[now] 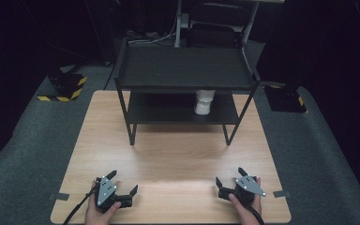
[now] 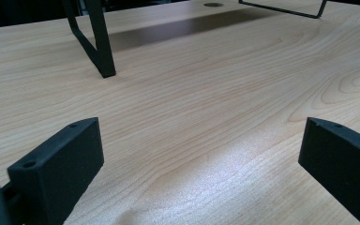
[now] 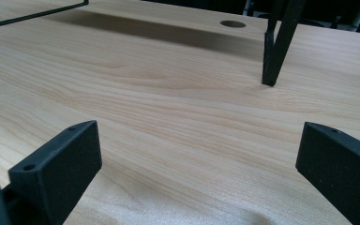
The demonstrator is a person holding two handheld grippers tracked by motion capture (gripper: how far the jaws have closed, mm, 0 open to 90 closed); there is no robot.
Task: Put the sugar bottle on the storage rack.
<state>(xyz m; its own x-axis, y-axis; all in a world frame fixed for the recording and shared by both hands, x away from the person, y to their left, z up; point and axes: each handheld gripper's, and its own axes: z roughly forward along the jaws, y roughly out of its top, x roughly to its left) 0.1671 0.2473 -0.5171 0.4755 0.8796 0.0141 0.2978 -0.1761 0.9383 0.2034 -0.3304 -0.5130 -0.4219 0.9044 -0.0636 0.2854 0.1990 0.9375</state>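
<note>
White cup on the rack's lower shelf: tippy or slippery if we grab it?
Probably light: the white cup looks small and thin-walled. It stands upright and taller than wide, so a push high up may tip it; a low grip seems safer. Its surface looks smooth, possibly slippery. The upper shelf hides its rim, so access looks tight.

The table (image 1: 168, 154) is pale wood-grain with a smooth, faintly shiny finish. On it stands a shelf rack (image 1: 185, 70) of matt black metal. Around the table, the floor (image 1: 23, 164) looks like rough grey carpet.
</note>
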